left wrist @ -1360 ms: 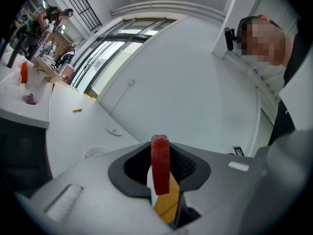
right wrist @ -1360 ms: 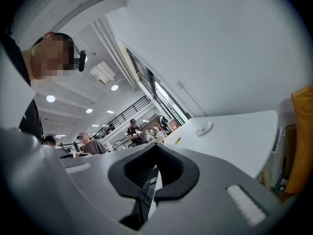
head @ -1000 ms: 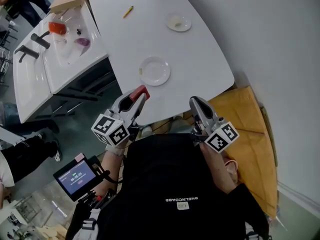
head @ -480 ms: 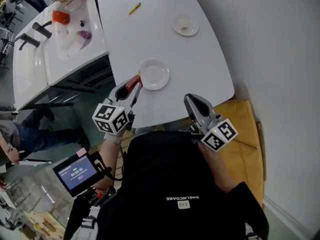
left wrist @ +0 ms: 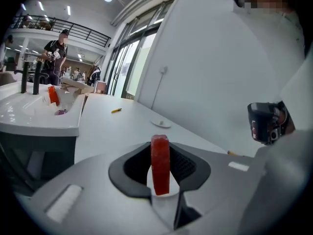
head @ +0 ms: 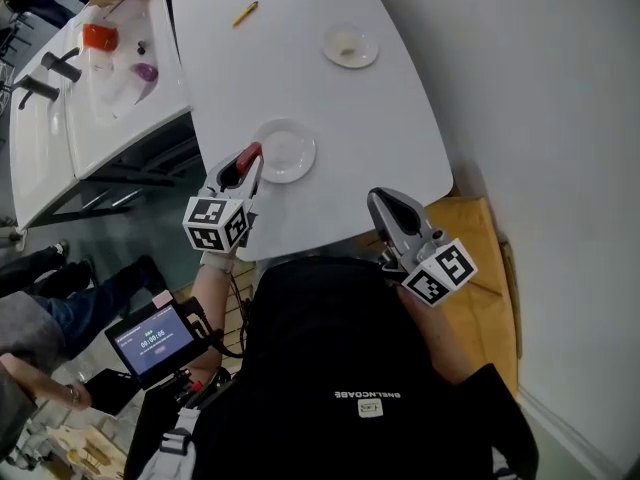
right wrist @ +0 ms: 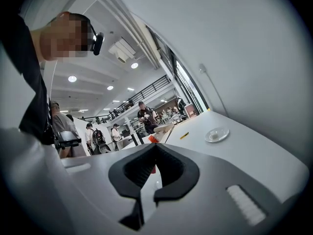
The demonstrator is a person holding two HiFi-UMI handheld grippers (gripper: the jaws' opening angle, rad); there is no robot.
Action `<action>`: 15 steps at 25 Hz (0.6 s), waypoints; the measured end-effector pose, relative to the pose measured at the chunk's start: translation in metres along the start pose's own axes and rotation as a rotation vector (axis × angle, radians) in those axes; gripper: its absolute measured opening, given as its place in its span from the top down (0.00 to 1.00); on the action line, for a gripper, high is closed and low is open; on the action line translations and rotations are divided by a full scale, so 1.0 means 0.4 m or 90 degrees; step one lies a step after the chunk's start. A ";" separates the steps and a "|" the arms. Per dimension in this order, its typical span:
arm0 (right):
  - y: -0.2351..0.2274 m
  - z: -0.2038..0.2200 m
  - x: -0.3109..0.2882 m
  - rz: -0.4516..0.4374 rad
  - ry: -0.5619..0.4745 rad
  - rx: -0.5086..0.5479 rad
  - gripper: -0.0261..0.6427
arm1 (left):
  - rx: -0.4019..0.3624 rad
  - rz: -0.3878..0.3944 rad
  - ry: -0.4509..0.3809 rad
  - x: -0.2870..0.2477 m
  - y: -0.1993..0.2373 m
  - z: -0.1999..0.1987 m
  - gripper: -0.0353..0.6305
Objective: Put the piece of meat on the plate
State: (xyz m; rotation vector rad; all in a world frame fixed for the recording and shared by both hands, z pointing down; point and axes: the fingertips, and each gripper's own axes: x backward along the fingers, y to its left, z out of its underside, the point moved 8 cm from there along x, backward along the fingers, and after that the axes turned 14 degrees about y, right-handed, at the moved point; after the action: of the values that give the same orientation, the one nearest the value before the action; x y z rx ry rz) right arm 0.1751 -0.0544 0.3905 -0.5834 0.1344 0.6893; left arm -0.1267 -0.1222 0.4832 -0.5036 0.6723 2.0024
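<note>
While the right gripper (head: 386, 202) hung at the near edge of the white worktop (head: 340, 118), jaws pressed together and empty, the left gripper (head: 244, 160) pinched the red slab of meat (left wrist: 160, 164) upright, at the left rim of the round white plate (head: 290, 152).

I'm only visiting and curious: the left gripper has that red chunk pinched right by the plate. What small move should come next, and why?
Probably carry the left gripper a little further over the plate, then lower it before opening. The piece of meat is clamped upright between its jaws, and in the head view it sits at the plate's near rim rather than over its middle, so letting go now might drop it on the table.
</note>
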 end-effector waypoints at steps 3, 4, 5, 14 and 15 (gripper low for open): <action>0.010 -0.011 0.022 0.012 0.005 0.005 0.96 | -0.003 -0.011 0.007 -0.008 0.004 0.004 0.78; 0.013 -0.016 0.029 0.015 0.007 0.007 0.96 | -0.006 -0.017 0.011 -0.012 0.004 0.005 0.78; 0.015 -0.021 0.037 0.019 0.009 0.009 0.96 | -0.010 -0.023 0.014 -0.017 0.004 0.005 0.78; 0.053 -0.020 0.113 0.074 0.004 0.015 0.96 | -0.062 -0.050 0.048 -0.033 -0.008 0.038 0.78; 0.057 -0.018 0.120 0.079 0.004 0.014 0.96 | -0.068 -0.053 0.050 -0.033 -0.010 0.039 0.78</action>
State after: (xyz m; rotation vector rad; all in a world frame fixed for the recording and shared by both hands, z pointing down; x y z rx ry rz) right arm 0.1982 -0.0172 0.3595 -0.5599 0.1843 0.8062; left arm -0.1180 -0.1191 0.5019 -0.6656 0.5847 1.9553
